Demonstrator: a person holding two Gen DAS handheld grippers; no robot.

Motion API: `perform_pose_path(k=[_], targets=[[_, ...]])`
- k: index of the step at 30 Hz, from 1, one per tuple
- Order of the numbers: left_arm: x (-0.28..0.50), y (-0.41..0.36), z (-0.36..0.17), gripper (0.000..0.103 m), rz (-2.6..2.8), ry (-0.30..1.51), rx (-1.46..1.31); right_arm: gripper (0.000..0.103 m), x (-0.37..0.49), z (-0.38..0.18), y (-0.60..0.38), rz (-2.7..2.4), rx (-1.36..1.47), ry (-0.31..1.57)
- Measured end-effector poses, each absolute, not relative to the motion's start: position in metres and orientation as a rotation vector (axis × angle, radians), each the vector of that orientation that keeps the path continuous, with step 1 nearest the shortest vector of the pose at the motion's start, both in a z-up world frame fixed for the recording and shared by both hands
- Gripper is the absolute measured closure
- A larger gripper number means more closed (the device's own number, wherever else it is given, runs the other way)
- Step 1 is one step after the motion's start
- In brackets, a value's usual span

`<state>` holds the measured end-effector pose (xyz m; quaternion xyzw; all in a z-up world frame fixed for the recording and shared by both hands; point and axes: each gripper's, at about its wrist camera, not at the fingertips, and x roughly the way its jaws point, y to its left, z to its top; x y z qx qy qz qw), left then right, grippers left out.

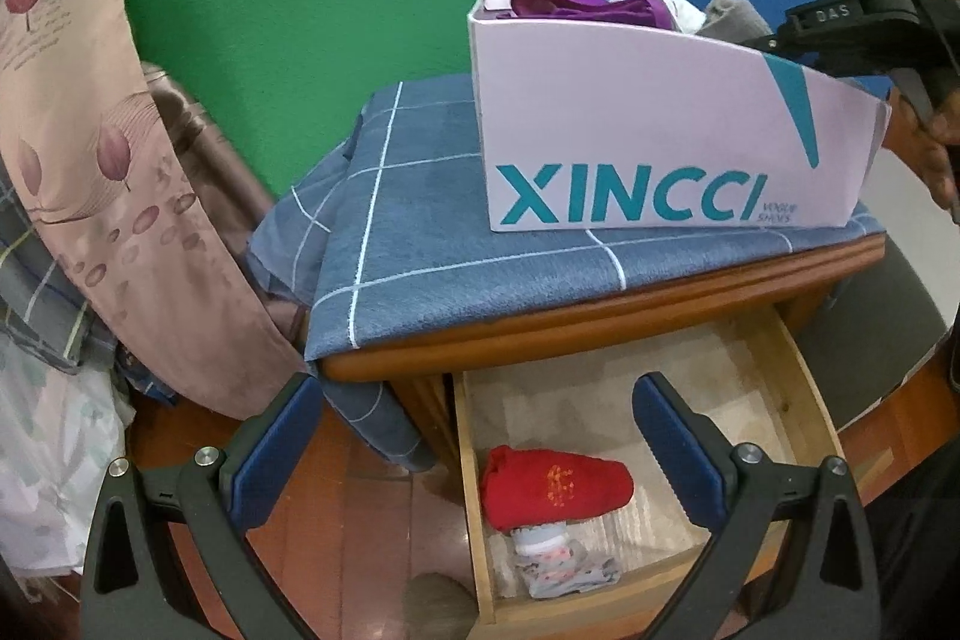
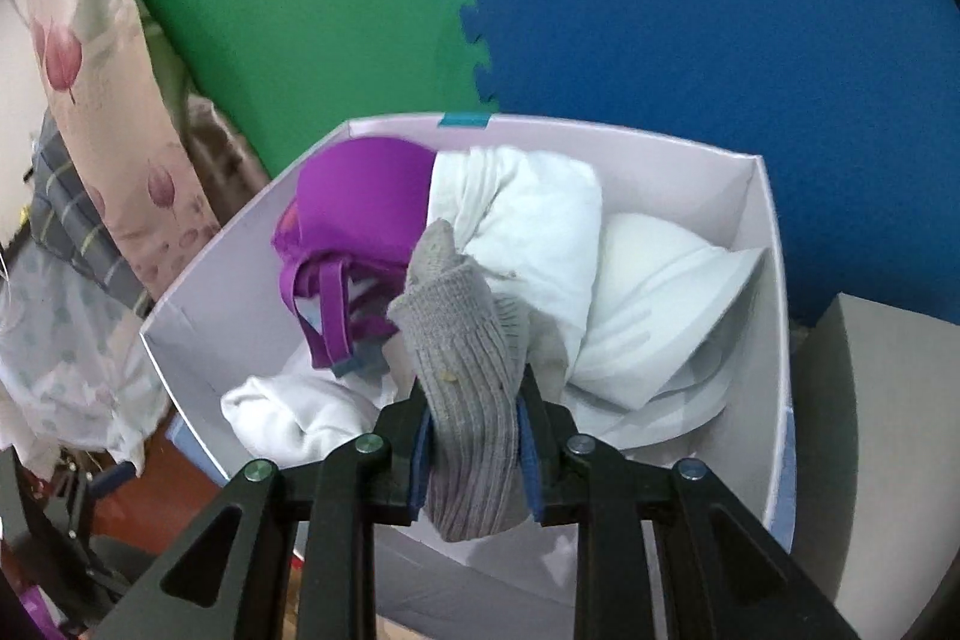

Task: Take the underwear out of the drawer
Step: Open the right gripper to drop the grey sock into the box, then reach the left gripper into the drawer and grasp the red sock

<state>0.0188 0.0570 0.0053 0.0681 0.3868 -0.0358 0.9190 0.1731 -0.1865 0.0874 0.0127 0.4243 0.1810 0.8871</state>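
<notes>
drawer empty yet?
No: a red rolled garment and a small patterned piece lie in the open drawer.

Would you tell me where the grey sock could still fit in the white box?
The white box is crowded: purple bra at left, white garments centre and right. Bare room shows only along the near-left wall, beside the bra straps, above the white bundle.
</notes>
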Motion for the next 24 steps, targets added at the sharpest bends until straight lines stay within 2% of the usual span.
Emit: perform_pose_path(k=[4,8,13,24], targets=[[0.018,0.053,0.003,0.000,-0.071,0.803,0.167,0.076,0.173,0.079,-0.179,0.374,-0.011,0.900],[0.017,0.052,0.001,0.000,-0.076,0.816,0.175,0.065,0.171,0.078,-0.181,0.385,0.011,0.887],[0.019,0.051,-0.001,0.000,-0.081,0.827,0.184,0.060,0.162,0.085,-0.186,0.385,0.023,0.842],[0.018,0.047,-0.006,0.000,-0.086,0.847,0.220,0.053,0.077,0.113,-0.223,0.488,0.179,0.575]])
